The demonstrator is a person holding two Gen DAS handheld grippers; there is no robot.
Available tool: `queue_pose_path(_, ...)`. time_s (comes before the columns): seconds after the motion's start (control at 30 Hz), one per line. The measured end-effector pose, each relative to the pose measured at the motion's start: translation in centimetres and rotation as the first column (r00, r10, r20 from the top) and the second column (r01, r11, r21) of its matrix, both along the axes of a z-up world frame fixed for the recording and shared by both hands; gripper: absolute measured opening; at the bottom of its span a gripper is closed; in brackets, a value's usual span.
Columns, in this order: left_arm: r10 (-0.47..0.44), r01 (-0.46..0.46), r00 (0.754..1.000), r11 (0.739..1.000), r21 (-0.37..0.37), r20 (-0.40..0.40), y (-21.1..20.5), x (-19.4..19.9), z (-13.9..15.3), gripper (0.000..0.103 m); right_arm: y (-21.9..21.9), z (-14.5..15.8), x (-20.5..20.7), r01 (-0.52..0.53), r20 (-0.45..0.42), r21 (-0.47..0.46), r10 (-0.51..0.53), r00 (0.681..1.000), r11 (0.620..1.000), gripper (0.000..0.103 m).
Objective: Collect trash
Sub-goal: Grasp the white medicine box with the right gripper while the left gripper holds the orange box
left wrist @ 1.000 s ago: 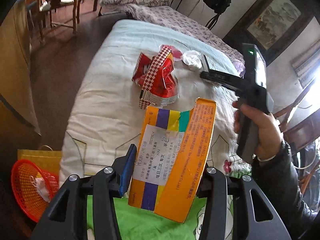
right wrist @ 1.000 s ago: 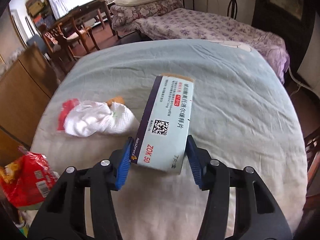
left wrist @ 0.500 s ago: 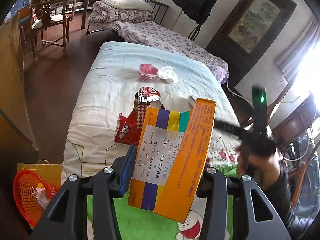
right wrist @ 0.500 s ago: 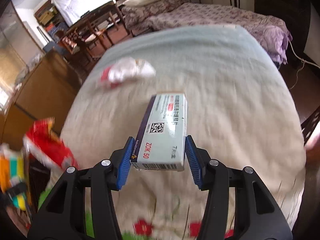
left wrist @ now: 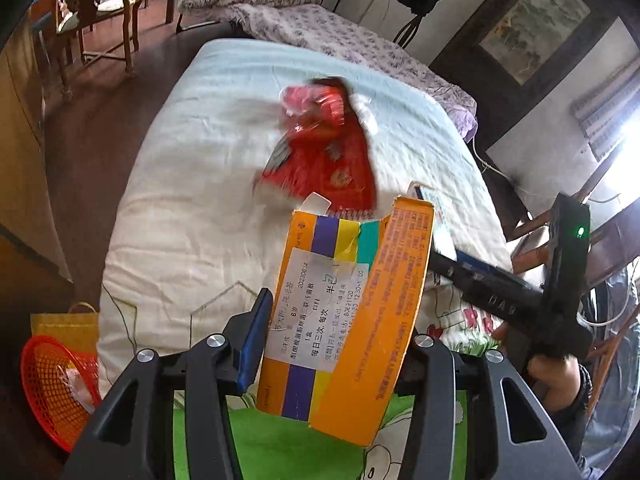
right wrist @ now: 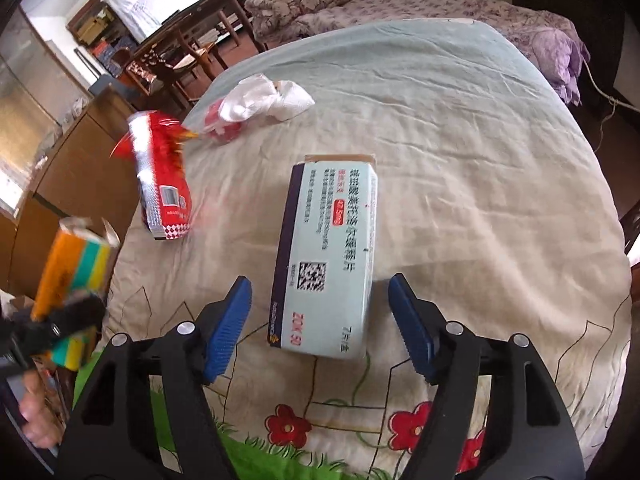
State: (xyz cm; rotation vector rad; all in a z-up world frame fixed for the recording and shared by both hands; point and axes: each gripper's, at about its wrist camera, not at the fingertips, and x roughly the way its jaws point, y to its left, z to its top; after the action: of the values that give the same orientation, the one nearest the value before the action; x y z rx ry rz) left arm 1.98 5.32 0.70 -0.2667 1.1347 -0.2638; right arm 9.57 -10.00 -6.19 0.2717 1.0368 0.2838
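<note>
With the right gripper (right wrist: 320, 324) fingers just opened off the blue box (right wrist: 326, 260), it may slide off the bed (right wrist: 480, 200); the left gripper (left wrist: 332, 340) clamps the orange box (left wrist: 344, 320).

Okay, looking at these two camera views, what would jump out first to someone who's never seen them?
The torn orange box clamped in the left tool fills that view's foreground. In the right view, the pale blue medicine box sits free between the right tool's just-opened jaws, over the quilt. A blurred red snack bag lies beyond.
</note>
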Motion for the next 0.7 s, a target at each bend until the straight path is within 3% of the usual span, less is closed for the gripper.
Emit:
queue_pose_path(0.23,0.032,-0.032,0.999,0.999,0.003,0.02,1.4,-1.5,0.2,0.048,0.9,0.0,2.1,0.014,0.007,-0.066,-0.014,1.0,0.998,0.069)
queue_pose_path(0.33,0.043,-0.043,0.999,0.999,0.006,0.028,1.7,-2.0,0.3,0.048,2.0,-0.1,2.3,-0.004,0.014,-0.149,0.006,1.0,0.989,0.069)
queue_pose_path(0.43,0.055,-0.055,0.998,0.998,-0.001,0.029,2.0,-2.4,0.3,0.048,3.1,-0.1,1.9,-0.004,0.036,-0.267,0.015,0.999,0.964,0.05)
queue_pose_path(0.47,0.059,-0.059,0.998,0.998,-0.008,0.028,2.0,-2.6,0.3,0.048,3.0,0.0,1.8,-0.002,0.041,-0.27,0.014,0.999,0.963,0.045)
queue_pose_path(0.7,0.095,-0.095,0.995,0.996,-0.005,0.044,3.2,-4.1,0.8,0.048,1.1,0.7,0.1,0.018,0.066,-0.175,-0.006,0.998,0.984,0.044)
